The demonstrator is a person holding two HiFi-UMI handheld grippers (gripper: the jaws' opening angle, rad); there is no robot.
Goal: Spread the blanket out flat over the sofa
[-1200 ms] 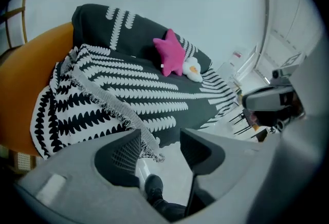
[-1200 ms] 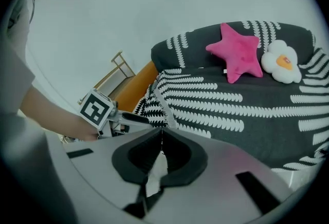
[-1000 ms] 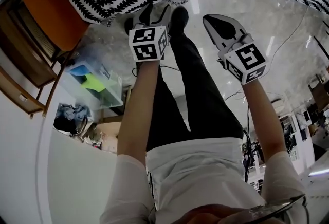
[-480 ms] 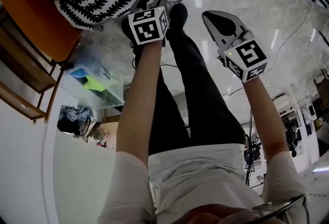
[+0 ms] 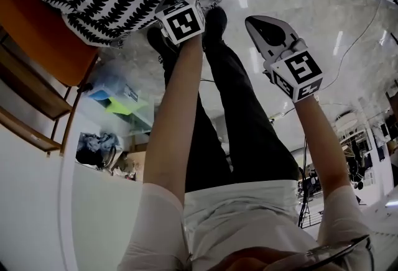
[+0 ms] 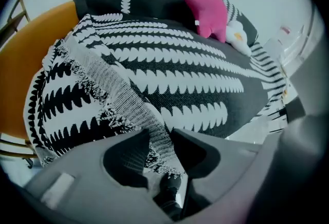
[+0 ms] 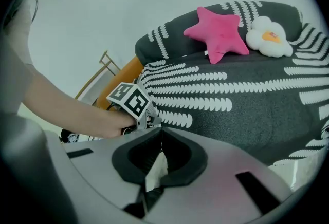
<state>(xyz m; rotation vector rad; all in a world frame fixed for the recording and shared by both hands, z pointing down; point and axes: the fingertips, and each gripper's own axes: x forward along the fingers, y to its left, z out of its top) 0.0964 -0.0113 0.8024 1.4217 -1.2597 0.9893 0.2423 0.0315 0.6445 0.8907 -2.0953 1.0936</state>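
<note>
The blanket (image 6: 180, 79) lies rumpled over the sofa (image 6: 31, 63) straight ahead of the left gripper (image 6: 160, 133), whose jaws are closing on its knit border, the cloth filling the gap between them. The right gripper (image 7: 160, 128), beside it and short of the cloth, is pressed together on nothing. Grasping the edge seems to be the step in hand; next, the right gripper likely must spread and catch the border farther along.
</note>
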